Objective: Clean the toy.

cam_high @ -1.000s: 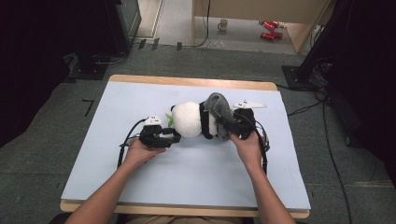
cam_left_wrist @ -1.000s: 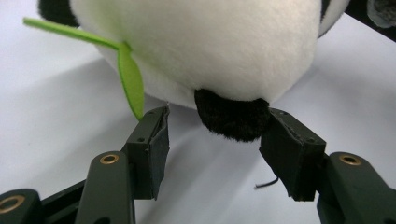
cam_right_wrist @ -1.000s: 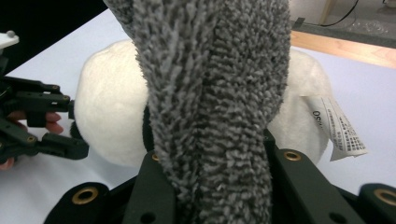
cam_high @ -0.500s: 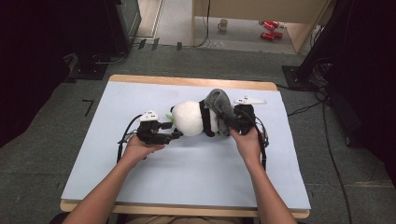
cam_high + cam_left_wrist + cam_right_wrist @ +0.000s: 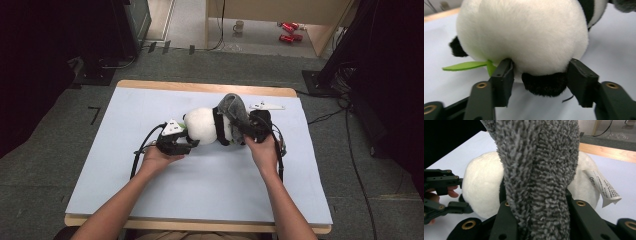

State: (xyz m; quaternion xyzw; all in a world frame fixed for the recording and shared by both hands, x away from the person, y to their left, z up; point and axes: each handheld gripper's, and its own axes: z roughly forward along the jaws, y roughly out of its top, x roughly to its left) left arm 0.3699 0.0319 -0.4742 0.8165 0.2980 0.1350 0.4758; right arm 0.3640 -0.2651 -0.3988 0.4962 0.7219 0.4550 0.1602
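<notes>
A plush panda [image 5: 205,125] lies on its side on the pale blue table top [image 5: 210,190]. A grey fuzzy cloth [image 5: 234,112] is draped over its right part. My right gripper [image 5: 245,131] is shut on that cloth [image 5: 536,170], which rises thick between its jaws [image 5: 539,202]. A white label [image 5: 604,187] hangs from the panda. My left gripper [image 5: 192,144] is at the panda's white head [image 5: 524,35], open, one jaw on either side of the lower head and a black ear [image 5: 544,83]. Whether the jaws press in I cannot tell. A green felt leaf [image 5: 466,65] sticks out beside the left jaw.
The table's wooden far edge [image 5: 200,87] runs just behind the panda. On the floor beyond are a mug [image 5: 239,25] and red objects [image 5: 287,31]. Dark equipment stands at both sides. Bare table top stretches toward the person.
The left gripper has moved a little right, up to the panda's head. The right gripper with the grey cloth has barely shifted.
</notes>
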